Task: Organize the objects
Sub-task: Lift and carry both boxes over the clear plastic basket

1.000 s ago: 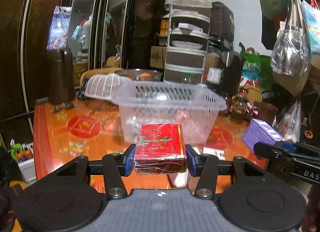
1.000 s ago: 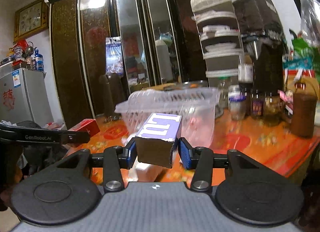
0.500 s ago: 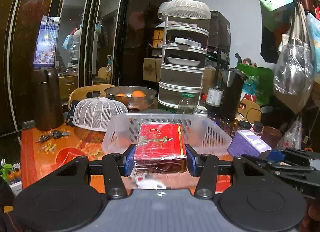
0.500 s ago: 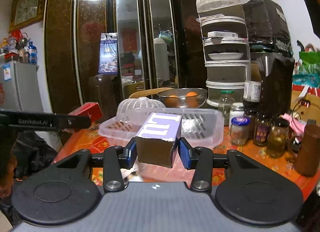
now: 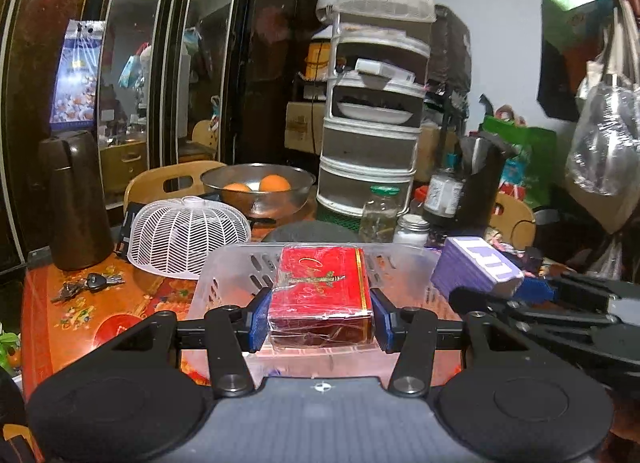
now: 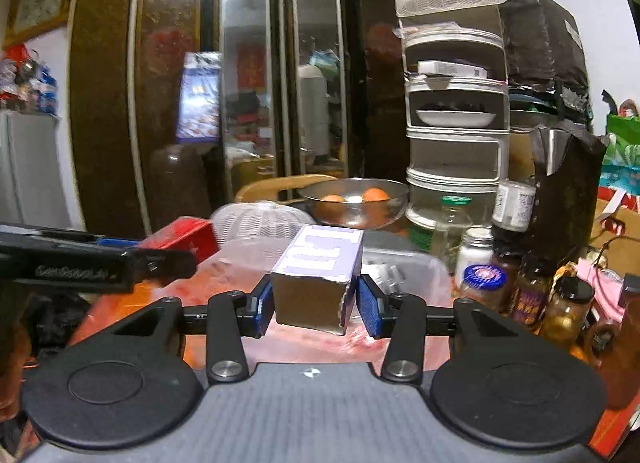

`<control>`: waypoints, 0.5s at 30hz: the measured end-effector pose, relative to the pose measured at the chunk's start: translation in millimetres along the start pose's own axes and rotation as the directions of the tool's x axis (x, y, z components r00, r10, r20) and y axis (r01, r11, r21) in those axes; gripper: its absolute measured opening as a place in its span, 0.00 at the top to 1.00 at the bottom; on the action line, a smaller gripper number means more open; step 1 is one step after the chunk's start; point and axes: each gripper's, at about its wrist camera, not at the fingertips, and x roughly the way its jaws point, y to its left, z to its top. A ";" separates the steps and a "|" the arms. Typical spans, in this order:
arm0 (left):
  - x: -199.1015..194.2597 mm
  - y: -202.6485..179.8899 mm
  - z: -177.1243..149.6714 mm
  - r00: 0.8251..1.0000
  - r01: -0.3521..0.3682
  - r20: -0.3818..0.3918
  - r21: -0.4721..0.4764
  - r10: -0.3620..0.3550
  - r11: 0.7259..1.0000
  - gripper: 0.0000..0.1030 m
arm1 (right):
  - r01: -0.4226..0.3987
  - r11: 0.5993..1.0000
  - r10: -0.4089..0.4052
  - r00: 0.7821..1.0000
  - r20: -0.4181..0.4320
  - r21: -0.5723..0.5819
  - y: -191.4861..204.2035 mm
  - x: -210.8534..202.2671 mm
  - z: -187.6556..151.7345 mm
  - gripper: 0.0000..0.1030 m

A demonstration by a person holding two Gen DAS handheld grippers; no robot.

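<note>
My left gripper [image 5: 319, 317] is shut on a red box [image 5: 320, 295] wrapped in film and holds it over the near part of a clear plastic basket [image 5: 236, 267]. My right gripper [image 6: 316, 299] is shut on a purple and white box [image 6: 320, 275] above the same basket [image 6: 404, 267]. The purple box also shows in the left wrist view [image 5: 478, 267], to the right of the red one. The red box shows in the right wrist view [image 6: 182, 235] at the left.
On the orange patterned table [image 5: 72, 315] stand a white mesh food cover [image 5: 188, 241], a steel bowl of oranges [image 5: 256, 189], a brown jug [image 5: 76, 199], keys [image 5: 90, 285], a tiered food rack [image 5: 376, 123] and several jars [image 6: 532, 283].
Both grippers have risen and moved forward over the basket, each still holding its box. The basket now sits lower in both views, seen from above.
</note>
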 end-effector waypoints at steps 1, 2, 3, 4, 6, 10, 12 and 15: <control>7.2 2.1 2.6 1.000 0.002 -0.012 -0.014 -0.002 1.000 0.48 | -0.006 1.000 0.006 1.000 -0.022 0.012 -4.0 10.6 3.2 0.54; 15.8 4.6 5.4 1.000 0.003 -0.026 -0.024 -0.004 1.000 0.48 | -0.005 1.000 0.006 0.999 -0.050 0.019 -7.6 21.6 5.3 0.54; 24.9 6.9 7.6 0.999 -0.004 -0.041 -0.032 0.002 0.999 0.48 | 0.009 1.000 -0.007 0.997 -0.073 0.024 -10.3 31.4 5.4 0.54; 32.9 8.3 8.7 0.999 -0.008 -0.053 -0.037 0.006 0.999 0.48 | 0.020 1.000 -0.019 0.996 -0.088 0.018 -12.0 40.0 5.2 0.54; 50.4 11.7 8.6 0.996 -0.020 -0.091 -0.045 0.016 0.999 0.48 | 0.045 0.999 -0.045 0.991 -0.128 -0.005 -14.2 55.5 3.4 0.54; 67.2 14.2 3.5 0.992 -0.043 -0.123 -0.040 0.038 0.998 0.48 | 0.041 0.999 -0.038 0.985 -0.171 0.013 -19.5 68.6 0.0 0.54; 70.6 15.0 2.0 0.991 -0.041 -0.126 -0.043 0.035 0.998 0.48 | 0.042 0.999 -0.040 0.982 -0.182 0.008 -19.7 71.5 -0.1 0.54; 71.4 14.8 2.9 0.993 -0.035 -0.113 -0.048 0.030 0.998 0.47 | 0.034 0.999 -0.031 0.981 -0.191 0.015 -19.8 74.4 -0.7 0.52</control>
